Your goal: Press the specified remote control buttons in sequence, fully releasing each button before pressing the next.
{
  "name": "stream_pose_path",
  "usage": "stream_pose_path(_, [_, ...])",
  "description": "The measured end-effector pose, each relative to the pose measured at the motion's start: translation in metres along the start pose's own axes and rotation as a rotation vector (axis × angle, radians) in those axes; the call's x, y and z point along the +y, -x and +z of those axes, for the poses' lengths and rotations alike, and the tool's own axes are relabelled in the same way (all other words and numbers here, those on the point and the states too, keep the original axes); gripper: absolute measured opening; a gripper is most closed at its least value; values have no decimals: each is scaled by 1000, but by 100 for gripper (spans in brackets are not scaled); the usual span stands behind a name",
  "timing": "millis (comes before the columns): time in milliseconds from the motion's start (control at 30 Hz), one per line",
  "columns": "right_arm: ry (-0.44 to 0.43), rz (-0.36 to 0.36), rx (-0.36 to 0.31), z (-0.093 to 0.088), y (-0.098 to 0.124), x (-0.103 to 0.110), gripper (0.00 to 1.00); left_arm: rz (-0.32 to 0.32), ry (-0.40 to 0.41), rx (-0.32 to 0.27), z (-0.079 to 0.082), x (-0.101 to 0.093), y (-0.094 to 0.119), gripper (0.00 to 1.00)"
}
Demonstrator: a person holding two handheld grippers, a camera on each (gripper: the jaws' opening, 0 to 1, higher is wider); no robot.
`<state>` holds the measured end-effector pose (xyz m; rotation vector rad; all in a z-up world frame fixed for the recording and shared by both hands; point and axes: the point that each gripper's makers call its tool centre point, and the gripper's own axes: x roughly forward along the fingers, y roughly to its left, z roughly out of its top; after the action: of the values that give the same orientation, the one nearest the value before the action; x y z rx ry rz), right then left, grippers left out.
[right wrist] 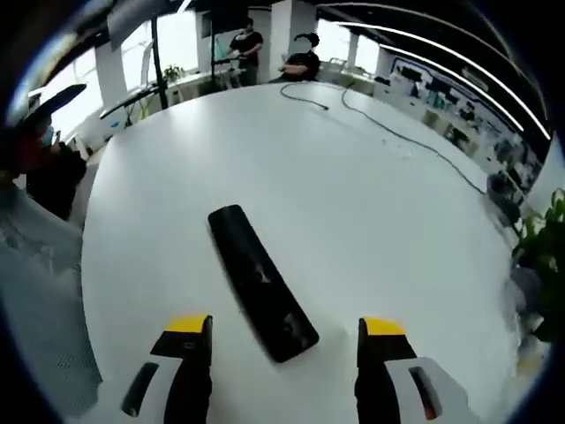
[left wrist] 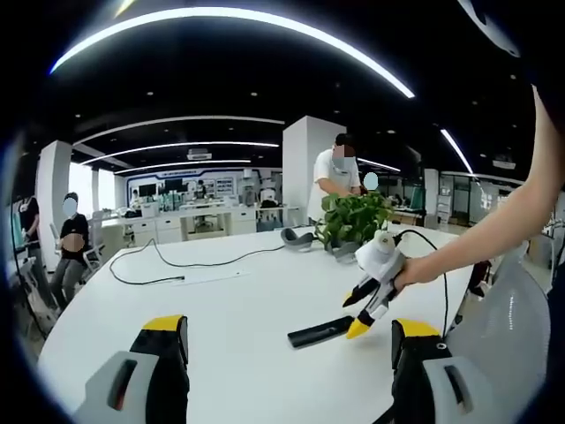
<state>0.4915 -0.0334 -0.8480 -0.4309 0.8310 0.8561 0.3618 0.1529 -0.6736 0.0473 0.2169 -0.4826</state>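
The right gripper (right wrist: 287,340) hangs just above the near end of the remote (right wrist: 260,283), its jaws wide apart and holding nothing. The remote lies flat on the white table (right wrist: 353,177), its long axis running up and leftward away from the jaws, near end between the tips. In the left gripper view, the left gripper (left wrist: 287,340), jaws also wide and empty, sits well back; the right gripper is clearly nearer to press.

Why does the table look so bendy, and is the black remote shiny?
Left gripper view: the fisheye lens curves the table edge and ceiling lights. Right gripper view: the remote shows faint glare, and the table bulges round.
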Motion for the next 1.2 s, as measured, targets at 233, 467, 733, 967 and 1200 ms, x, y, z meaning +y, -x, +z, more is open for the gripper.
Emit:
stream_pose_path(233, [-54, -56, -78, 14, 21, -5, 75, -7, -6, 3, 0, -1, -1, 100])
stream_pose_path(467, [-114, -115, -186, 32, 47, -7, 83, -3, -11, 6, -1, 0, -1, 100])
stream_pose_path(733, [-128, -145, -279, 48, 78, 3, 86, -5, -14, 15, -2, 0, -1, 100])
stream_pose_path(967, [-125, -177, -342, 61, 105, 9, 88, -15, -29, 29, -4, -3, -2, 100])
stream_pose_path(1200, [-124, -210, -388, 67, 134, 14, 89, -12, -34, 27, -4, -3, -1, 100])
